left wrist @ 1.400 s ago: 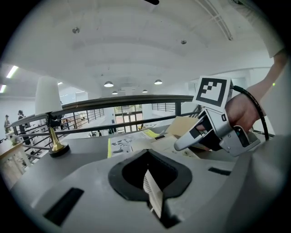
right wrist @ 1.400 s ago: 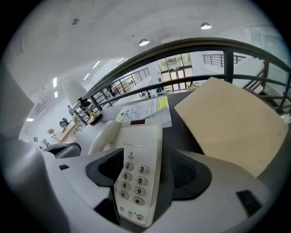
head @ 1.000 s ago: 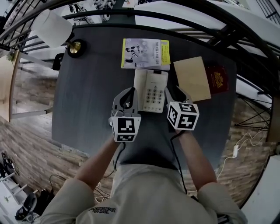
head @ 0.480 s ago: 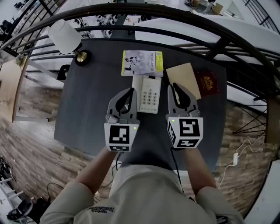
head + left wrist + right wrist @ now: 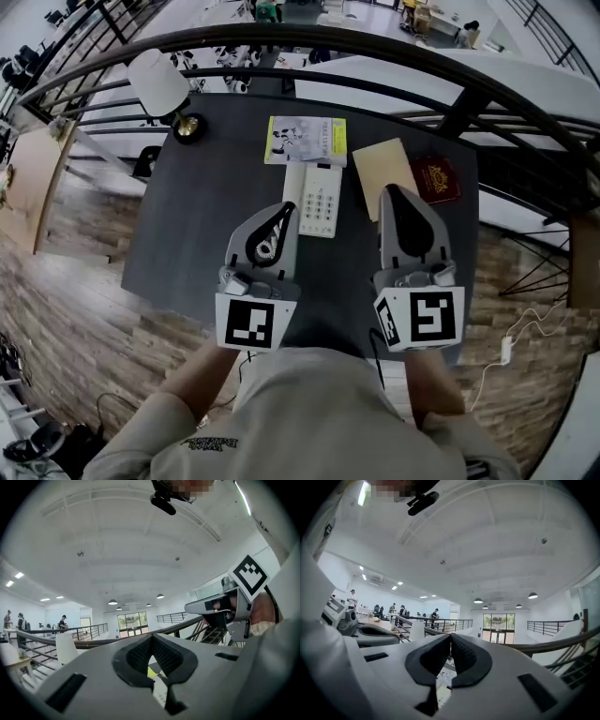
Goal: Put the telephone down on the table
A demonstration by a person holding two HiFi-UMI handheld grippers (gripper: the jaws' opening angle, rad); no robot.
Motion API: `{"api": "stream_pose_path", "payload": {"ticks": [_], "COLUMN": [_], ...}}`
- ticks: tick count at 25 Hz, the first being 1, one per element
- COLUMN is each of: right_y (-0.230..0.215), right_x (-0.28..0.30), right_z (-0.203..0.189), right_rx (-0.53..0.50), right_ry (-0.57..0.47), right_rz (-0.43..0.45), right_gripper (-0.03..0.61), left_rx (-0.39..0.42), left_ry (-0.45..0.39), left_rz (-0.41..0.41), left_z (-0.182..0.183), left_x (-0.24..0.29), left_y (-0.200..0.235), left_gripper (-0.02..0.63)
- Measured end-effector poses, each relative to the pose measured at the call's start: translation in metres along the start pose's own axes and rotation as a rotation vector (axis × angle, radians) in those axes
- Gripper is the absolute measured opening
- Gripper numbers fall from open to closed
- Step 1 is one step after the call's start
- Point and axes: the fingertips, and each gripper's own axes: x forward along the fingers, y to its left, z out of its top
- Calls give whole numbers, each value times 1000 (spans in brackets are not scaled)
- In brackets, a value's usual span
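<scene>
White push-button telephone lies flat on the dark grey table. Its long axis points away from the person, and it sits between two grippers. It's nearer the left gripper, whose jaws are together and empty. The right gripper has just been closing on nothing. Count one telephone, one yellow-edged booklet, one tan envelope, one red passport and one white lamp.

We're looking down at a dark table; a black railing is curving beyond it, brown floor spreading below.
</scene>
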Motion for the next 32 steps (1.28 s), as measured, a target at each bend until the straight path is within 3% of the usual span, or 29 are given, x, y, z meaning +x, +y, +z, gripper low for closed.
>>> {"api": "stream_pose_path", "payload": {"ticks": [4, 10, 14, 19, 32], "right_y": [7, 24, 28, 32, 43], "right_x": [-29, -52, -63, -71, -63], "right_z": [19, 2, -21, -36, -34], "right_rx": [-57, -61, -44, -55, -54], "right_ry": [-54, -25, 28, 63, 80], "right_rz": [-2, 10, 21, 20, 58], "right_gripper": [3, 3, 3, 3, 2], "left_rx": [-64, -41, -73, -89, -77], "left_ry": [-11, -34, -41, 11, 16], "left_rz": [17, 31, 44, 46, 31], "left_z": [18, 31, 25, 1, -1], "left_x": [-22, -43, -53, -62, -62], "left_y": [-5, -7, -12, -21, -23], "left_gripper": [3, 5, 5, 5, 5]}}
